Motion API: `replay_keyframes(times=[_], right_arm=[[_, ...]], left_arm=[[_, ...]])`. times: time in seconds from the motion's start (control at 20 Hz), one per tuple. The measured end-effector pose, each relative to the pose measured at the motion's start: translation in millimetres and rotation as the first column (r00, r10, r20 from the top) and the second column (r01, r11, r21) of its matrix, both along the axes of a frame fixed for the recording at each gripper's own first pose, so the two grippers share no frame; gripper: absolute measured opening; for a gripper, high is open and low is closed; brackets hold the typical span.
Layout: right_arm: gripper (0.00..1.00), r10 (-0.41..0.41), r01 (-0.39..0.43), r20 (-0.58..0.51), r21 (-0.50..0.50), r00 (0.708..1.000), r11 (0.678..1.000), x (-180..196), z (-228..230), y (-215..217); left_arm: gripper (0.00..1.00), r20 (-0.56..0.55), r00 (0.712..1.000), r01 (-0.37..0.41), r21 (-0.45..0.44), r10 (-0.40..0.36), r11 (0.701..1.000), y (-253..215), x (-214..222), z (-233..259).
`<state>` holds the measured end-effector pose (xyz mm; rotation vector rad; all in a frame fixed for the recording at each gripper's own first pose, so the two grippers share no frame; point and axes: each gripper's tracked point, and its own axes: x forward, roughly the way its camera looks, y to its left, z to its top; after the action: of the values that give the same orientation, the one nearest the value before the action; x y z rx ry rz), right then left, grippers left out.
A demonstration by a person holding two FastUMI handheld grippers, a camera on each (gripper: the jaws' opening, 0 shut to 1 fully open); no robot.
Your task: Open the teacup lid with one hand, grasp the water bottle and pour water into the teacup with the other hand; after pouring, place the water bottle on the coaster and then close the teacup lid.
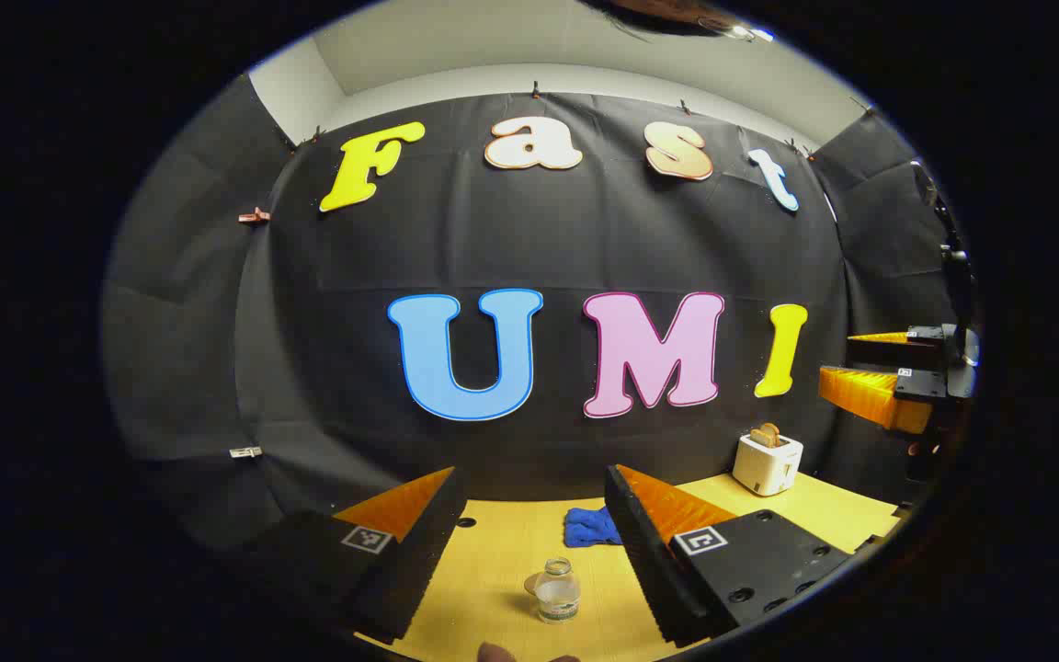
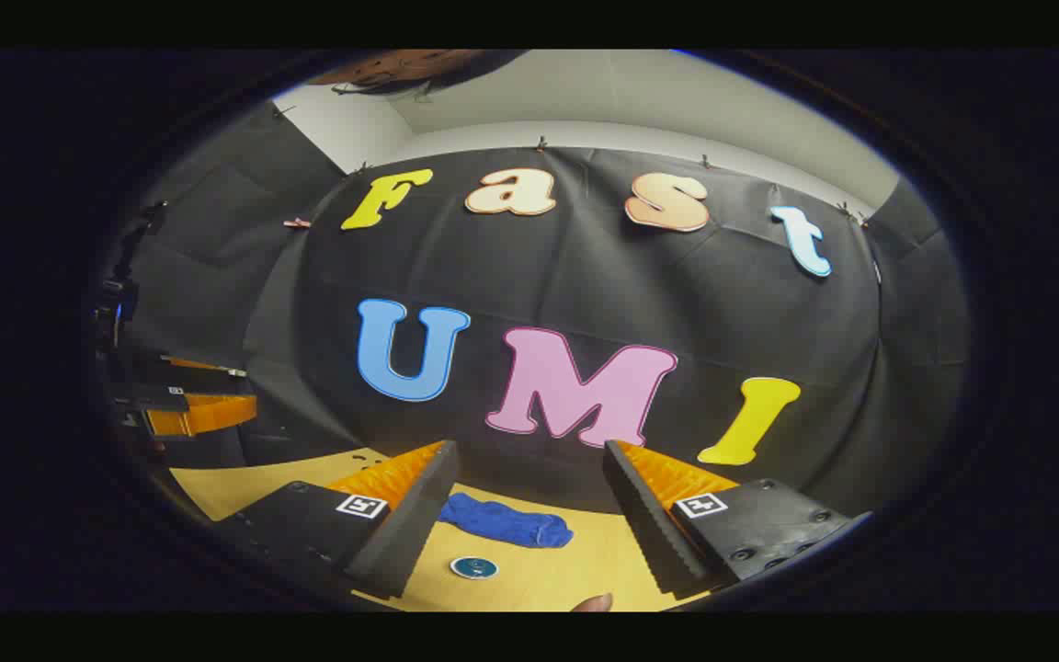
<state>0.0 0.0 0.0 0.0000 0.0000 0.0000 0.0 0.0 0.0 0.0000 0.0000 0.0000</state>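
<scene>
Both grippers hang wide above the table (image 1: 511, 552), holding nothing: the left gripper (image 1: 534, 487) over the bottle (image 1: 557, 591), the right gripper (image 2: 529, 464) over the coaster (image 2: 474, 567). A blue cloth (image 2: 506, 521) lies toward the table's far edge, a toaster (image 1: 767, 460) at its far right corner.

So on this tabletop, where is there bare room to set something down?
Bare yellow table lies left of the small glass bottle, and between the blue cloth and round teal coaster. It is more crowded around the toaster.

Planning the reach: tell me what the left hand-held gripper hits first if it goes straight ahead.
Probably the small clear glass bottle on the yellow table, lying between the open fingers of the left hand-held gripper; depth is uncertain.
</scene>
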Motion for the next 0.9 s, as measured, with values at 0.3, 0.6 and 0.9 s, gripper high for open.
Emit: replay_keyframes(times=[0.3, 0.6, 0.9], right_arm=[[0.98, -0.001, 0.001, -0.009, -0.004, 1.0, 1.0, 5.0, -5.6, -1.3], [0.98, -0.002, 0.002, -0.017, -0.005, 1.0, 1.0, 6.1, -8.8, 0.4], [0.98, -0.001, 0.0, -0.033, -0.009, 0.999, 1.0, 9.5, -16.5, 3.9]], left_arm=[[0.95, -0.002, 1.0, 0.005, 0.008, -0.005, 1.0, -0.9, 2.5, 1.0], [0.95, -0.009, 1.0, 0.007, 0.006, -0.007, 1.0, 0.0, 4.3, -2.8], [0.95, -0.017, 1.0, 0.022, -0.003, -0.022, 1.0, -0.7, 6.4, -9.8]])
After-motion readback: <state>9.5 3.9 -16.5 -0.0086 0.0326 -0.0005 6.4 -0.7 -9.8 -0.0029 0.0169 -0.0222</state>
